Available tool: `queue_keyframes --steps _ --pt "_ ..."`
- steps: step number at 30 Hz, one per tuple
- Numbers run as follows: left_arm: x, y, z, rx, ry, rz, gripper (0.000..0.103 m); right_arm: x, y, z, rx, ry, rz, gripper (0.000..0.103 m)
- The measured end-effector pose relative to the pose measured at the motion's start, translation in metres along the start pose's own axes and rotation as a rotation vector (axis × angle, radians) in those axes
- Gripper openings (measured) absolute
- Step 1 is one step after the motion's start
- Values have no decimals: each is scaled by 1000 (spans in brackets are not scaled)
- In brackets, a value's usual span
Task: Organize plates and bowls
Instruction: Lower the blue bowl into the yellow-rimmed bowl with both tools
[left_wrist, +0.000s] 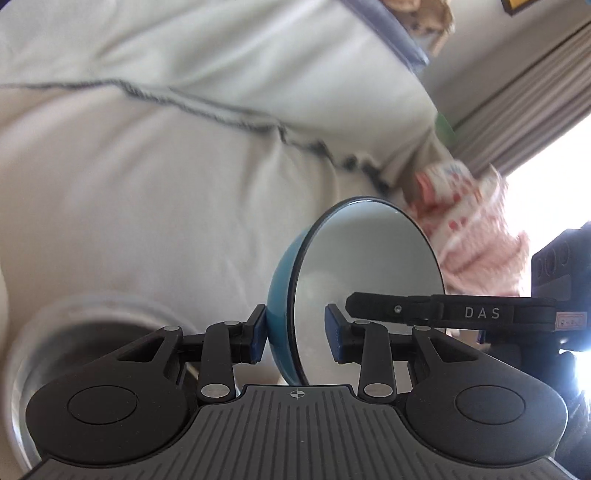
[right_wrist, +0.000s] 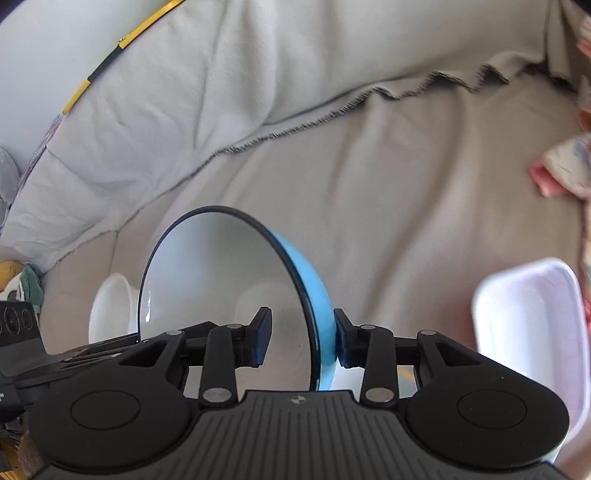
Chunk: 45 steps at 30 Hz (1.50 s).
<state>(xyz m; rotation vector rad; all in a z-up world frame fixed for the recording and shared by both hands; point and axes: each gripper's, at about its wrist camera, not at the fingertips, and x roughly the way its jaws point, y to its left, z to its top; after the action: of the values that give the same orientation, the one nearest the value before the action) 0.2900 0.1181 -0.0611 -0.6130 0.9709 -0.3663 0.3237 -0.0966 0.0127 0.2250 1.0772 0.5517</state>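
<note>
from the left wrist view i note a round steel bowl (left_wrist: 70, 354) low at the left on the pale grey sofa cover (left_wrist: 166, 192). my left tool (left_wrist: 295, 334) straddles the rim of the blue enamel bowl with white inside (left_wrist: 365, 273); one pad (left_wrist: 258, 338) lies against the blue outer wall, the inner pad stands just off the white face, so a firm pinch is not confirmed. the right tool's finger crosses beside it.

from the right wrist view, a small white bowl (right_wrist: 110, 310) sits left; my right tool (right_wrist: 303, 338) has its outer pad (right_wrist: 341, 343) on the blue wall, the inner one apart.

a white rectangular tray (right_wrist: 532, 332) lies right.

judgement: carrying step. keep both hands level and matched, or the bowl may twist out.
</note>
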Motion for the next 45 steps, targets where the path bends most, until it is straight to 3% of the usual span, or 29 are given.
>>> queue_keyframes --steps 4,9,17,25,27,29,35,39,45 --pt "12 -27 -29 72 55 9 36 -17 -21 -40 10 17 -43 36" --pt "22 -36 -51 84 71 57 36 -12 -48 -72 55 47 -1 36" --pt "14 -36 -78 50 -19 177 36 17 -65 -91 35 53 80 36" --pt "-1 -51 -77 24 -119 251 30 11 -68 -95 -68 -89 52 34" --pt "-4 -56 -78 29 -125 207 21 8 -71 -98 -77 -112 75 34" --pt "-6 -63 -82 38 -121 198 21 2 -77 -99 -76 -127 105 34" --pt "-14 -75 -99 85 -162 316 21 -22 -96 -108 -63 -208 136 34" --pt "-22 -69 -107 84 -187 370 21 -40 -100 -118 -99 -298 62 35" --pt "-18 -53 -111 22 -179 358 22 -37 -106 -135 -81 -271 85 44"
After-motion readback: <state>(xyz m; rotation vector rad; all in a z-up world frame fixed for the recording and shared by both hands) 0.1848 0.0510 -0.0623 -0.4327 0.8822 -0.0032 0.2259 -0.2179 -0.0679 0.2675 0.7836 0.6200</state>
